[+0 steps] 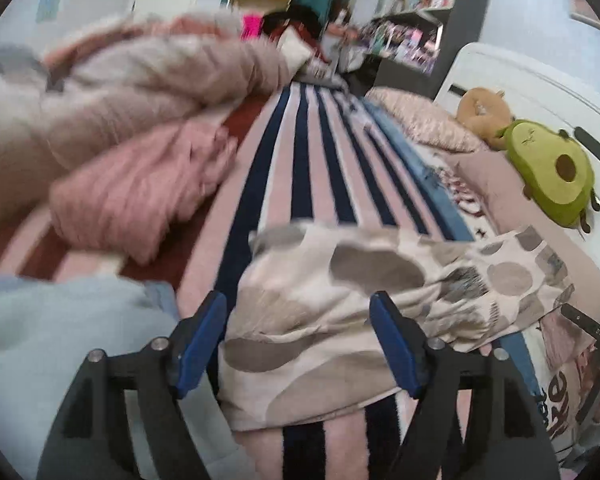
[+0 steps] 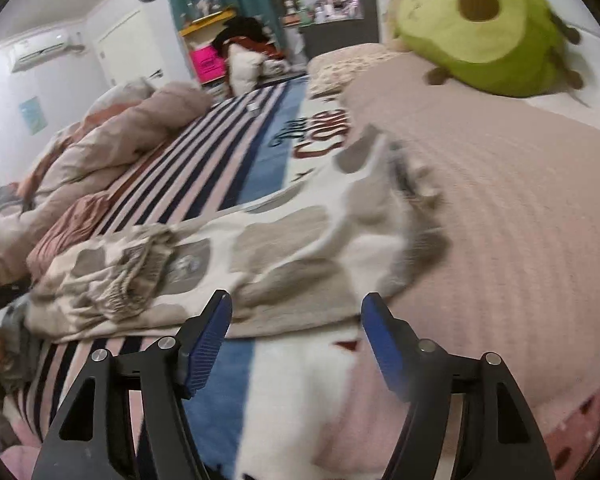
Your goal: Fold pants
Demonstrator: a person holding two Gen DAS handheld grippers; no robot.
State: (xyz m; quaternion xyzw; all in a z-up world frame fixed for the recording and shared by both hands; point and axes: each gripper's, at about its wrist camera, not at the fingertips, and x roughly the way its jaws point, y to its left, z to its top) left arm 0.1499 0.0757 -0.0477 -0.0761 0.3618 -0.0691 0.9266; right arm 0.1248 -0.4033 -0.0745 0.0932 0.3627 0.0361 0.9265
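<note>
Cream pants with grey-brown blotches lying on striped bed, both grippers spread above them.

The cream, grey-blotched fabric pants [image 1: 340,304] lie crumpled across the pink-and-navy striped bedspread [image 1: 300,168]. Left gripper [image 1: 298,344] has its blue-padded fingers released, straddling the near bunched end of the pants; contact not discernible. Right gripper [image 2: 296,340] is likewise released, fingers at the near edge of the pants [image 2: 236,256], nothing grasped. A green avocado plush toy [image 2: 480,28] sits far right; a pinkish rumpled duvet [image 1: 132,120] lies far left.
</note>
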